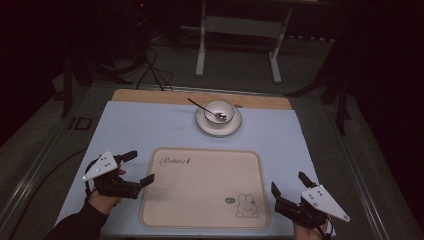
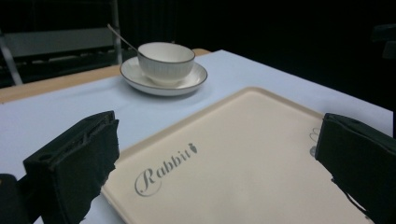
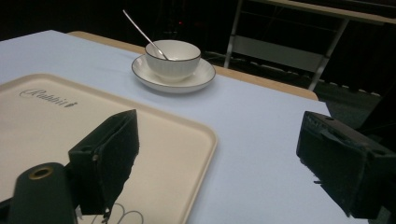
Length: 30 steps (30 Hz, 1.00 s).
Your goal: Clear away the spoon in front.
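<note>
From the high view, I am holding my left claw (image 1: 134, 167) at the left edge of the cream tray (image 1: 200, 200) and my right claw (image 1: 291, 186) just off its right edge, both spread wide and carrying nothing. The cup (image 1: 219, 111) is sitting on its saucer (image 1: 218, 125) far ahead of both, roughly midway between them, with the spoon (image 1: 205, 108) lying in it, handle slanting away to the far left.

In the left gripper view, my jaws are gaping over the tray (image 2: 243, 158), where I am reading "Rabbit" in script; the cup (image 2: 166, 61) is standing beyond on the pale blue tabletop (image 2: 56, 116).

In the right gripper view, my jaws are straddling the tray's corner; the cup (image 3: 173, 58) is waiting ahead and slightly left, and I judge neither hand clearly nearer.
</note>
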Available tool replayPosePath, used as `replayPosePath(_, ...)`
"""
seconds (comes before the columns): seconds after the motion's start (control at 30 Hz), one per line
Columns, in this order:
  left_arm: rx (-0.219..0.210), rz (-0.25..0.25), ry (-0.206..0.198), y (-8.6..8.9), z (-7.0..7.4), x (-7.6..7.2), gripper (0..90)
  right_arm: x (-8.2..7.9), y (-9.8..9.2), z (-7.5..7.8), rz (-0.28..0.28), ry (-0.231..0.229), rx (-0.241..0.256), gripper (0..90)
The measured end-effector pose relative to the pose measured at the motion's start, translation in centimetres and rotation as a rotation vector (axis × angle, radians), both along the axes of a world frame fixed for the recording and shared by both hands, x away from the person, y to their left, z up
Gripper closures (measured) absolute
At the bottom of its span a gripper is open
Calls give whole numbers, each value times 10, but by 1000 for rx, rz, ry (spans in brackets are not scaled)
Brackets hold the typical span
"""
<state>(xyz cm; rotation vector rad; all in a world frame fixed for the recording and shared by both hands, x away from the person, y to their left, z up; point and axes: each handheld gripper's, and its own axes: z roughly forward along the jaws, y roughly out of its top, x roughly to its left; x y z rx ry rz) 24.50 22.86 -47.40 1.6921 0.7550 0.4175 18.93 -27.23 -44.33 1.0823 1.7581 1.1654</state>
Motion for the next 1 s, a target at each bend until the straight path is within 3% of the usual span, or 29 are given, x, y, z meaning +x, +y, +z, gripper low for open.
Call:
replayPosePath(0.27,11,-82,51,-3,0,1,3,0,1,0,12,11,2,129)
replayPosePath(0.53,54,-154,57,-14,5,-3,3,1,1,-1,22,16,7,129)
replayPosePath(0.7,69,-191,32,-25,17,-7,4,0,3,0,29,16,10,127)
replayPosePath(0.77,93,-219,4,-32,24,-11,4,-1,4,0,43,8,17,125)
replayPosePath(0.83,90,-231,-11,-36,31,-12,4,-2,4,1,53,-2,21,123)
replayPosePath(1.0,102,-261,-46,-45,46,-8,7,-3,5,2,70,-25,33,124)
